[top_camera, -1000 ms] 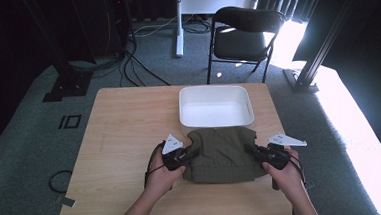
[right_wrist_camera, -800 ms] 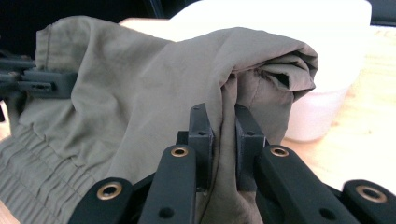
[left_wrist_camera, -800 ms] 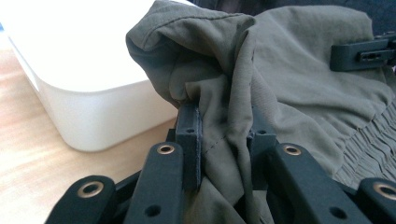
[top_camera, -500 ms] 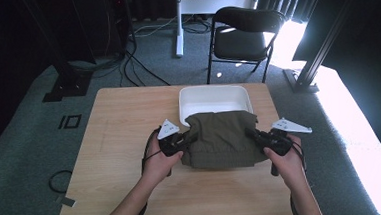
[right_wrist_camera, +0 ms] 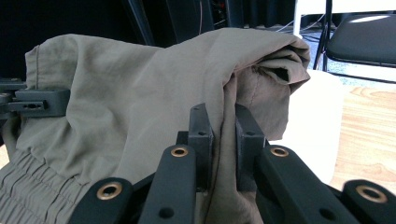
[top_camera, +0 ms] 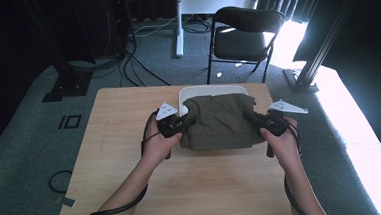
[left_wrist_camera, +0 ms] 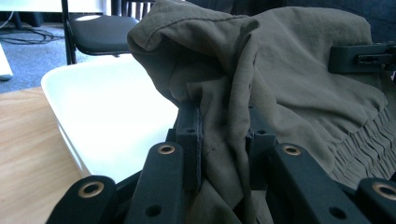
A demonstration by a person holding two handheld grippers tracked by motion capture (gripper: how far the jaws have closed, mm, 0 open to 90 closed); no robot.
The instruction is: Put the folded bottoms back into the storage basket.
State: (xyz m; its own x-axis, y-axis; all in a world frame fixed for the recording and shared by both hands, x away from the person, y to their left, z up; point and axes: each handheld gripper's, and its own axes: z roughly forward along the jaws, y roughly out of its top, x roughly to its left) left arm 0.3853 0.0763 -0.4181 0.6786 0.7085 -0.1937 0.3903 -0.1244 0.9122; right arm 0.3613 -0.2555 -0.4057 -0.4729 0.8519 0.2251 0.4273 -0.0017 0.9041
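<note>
A wooden table (top_camera: 133, 191) is standing on grey carpet near a chair (top_camera: 241, 34). Both hands are holding the left gripper (top_camera: 185, 124) and right gripper (top_camera: 253, 119) level, each clamping the olive cloth (top_camera: 219, 120) over a white tray (top_camera: 187, 93).

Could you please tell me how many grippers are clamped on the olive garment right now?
2: the left gripper pinches the olive garment at its left edge, the right gripper at its right edge.

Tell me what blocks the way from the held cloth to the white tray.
Nothing visible does. The cloth, clamped by the left tool and right tool, hangs partly over the tray, whose inside looks bare.
</note>
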